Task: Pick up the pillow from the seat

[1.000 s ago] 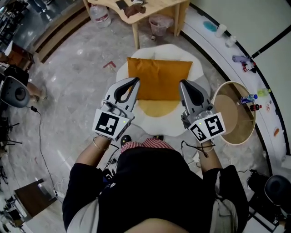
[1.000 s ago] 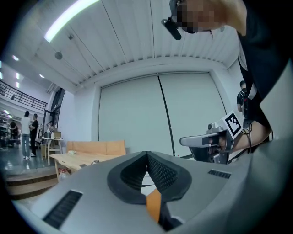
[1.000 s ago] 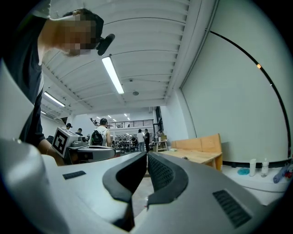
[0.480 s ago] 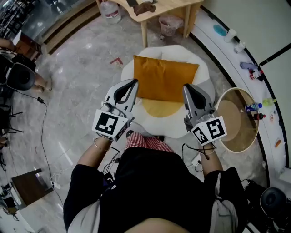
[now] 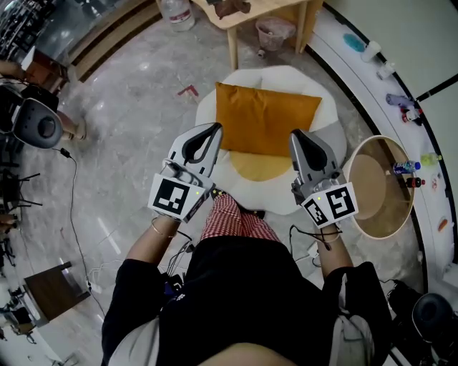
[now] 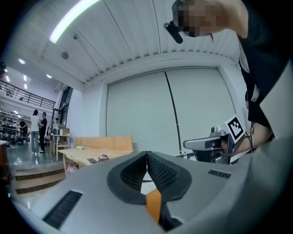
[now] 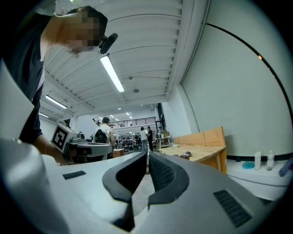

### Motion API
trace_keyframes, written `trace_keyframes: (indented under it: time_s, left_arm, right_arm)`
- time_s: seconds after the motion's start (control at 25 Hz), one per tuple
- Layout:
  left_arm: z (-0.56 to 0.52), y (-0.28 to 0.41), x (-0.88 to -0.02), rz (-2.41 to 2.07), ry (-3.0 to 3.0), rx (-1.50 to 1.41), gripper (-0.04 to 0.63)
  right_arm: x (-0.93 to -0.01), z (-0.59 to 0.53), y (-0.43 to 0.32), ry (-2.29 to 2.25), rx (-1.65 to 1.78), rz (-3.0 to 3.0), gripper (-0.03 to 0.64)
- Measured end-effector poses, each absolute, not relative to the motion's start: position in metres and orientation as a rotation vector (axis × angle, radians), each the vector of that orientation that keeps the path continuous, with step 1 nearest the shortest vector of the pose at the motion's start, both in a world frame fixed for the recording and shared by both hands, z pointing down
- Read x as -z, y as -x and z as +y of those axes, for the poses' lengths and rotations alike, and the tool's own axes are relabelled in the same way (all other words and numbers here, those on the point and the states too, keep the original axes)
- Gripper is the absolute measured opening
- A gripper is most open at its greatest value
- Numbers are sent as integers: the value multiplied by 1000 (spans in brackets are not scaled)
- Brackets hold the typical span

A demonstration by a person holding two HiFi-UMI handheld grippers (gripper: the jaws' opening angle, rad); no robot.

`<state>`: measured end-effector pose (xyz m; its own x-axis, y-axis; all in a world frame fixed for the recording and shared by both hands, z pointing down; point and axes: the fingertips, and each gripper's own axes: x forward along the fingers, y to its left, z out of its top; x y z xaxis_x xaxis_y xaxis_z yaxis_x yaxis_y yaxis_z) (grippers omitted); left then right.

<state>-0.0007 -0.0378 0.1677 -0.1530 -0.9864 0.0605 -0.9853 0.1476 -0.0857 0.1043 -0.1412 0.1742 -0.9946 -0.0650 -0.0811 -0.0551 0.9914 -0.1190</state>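
One pillow (image 5: pixel 266 118) on seat (image 5: pixel 286 77), long axis left-right, slightly skewed.

Room as I see it from above: grey marbled floor (image 5: pixel 129 107); wooden table (image 5: pixel 279 8) at top, a bin (image 5: pixel 275 32) beneath it; round side table (image 5: pixel 372 187) at right, beside a curved white ledge (image 5: pixel 365 89). Overhead, a ribbed white ceiling (image 6: pixel 137 32) carries a strip light (image 6: pixel 73 19).

One orange square pillow (image 5: pixel 266 118), one white round cushioned seat (image 5: pixel 272 77). Two grey grippers out front: the left gripper (image 5: pixel 212 131) and the right gripper (image 5: pixel 297 136). One round wooden side table (image 5: pixel 379 187), one pale wooden table (image 5: pixel 283 8).
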Motion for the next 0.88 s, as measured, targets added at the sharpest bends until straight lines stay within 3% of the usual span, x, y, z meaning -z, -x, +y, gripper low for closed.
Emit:
trace_keyframes:
  time_s: [0.88]
  left_arm:
    - [-66,48,-204,2384,2103,62,9]
  right_arm:
    - [-232,-174,-64,224,265,3086,23]
